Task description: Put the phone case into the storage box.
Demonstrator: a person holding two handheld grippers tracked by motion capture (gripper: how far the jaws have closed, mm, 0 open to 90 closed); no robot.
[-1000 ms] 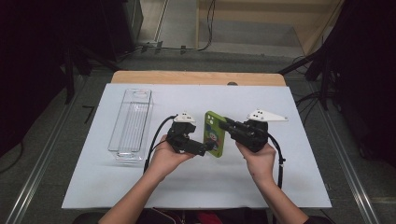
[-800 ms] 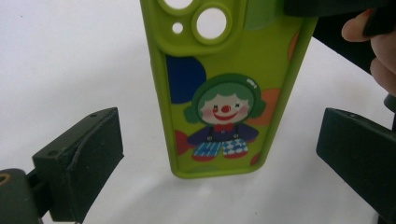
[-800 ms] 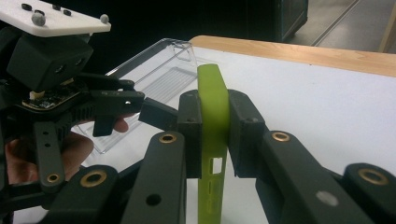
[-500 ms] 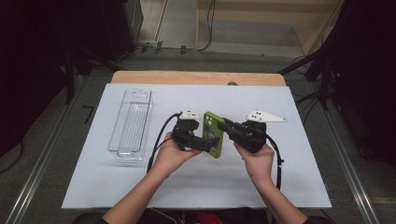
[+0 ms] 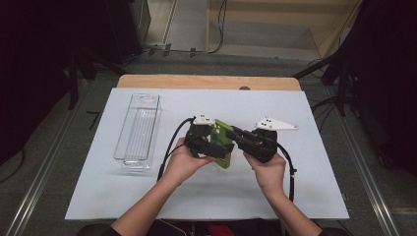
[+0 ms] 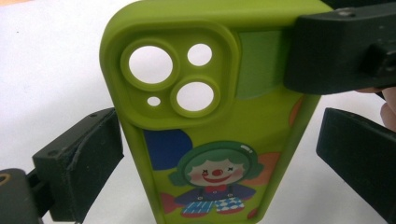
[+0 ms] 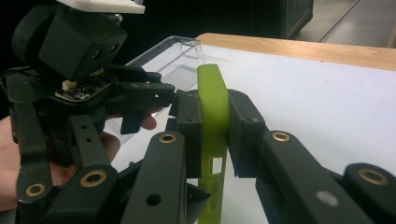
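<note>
Both grippers are black, blocky tools, the left gripper [image 5: 220,143] at frame centre of the high view, the right gripper [image 5: 236,133] just right of it. Each carries a white three-cornered plate on top and trails a black cable toward the lower edge. In the right gripper view, brass-coloured rivets stud the linked black arms at the bottom. The jaw pads are matte black. Forearms are bare.

I see a wooden table [image 5: 206,81] under a pale blue-white mat [image 5: 305,191], grey floor [image 5: 39,167] around, dark curtains [image 5: 29,59] at 9 and 3 o'clock, cables [image 5: 196,49] at 12.
</note>
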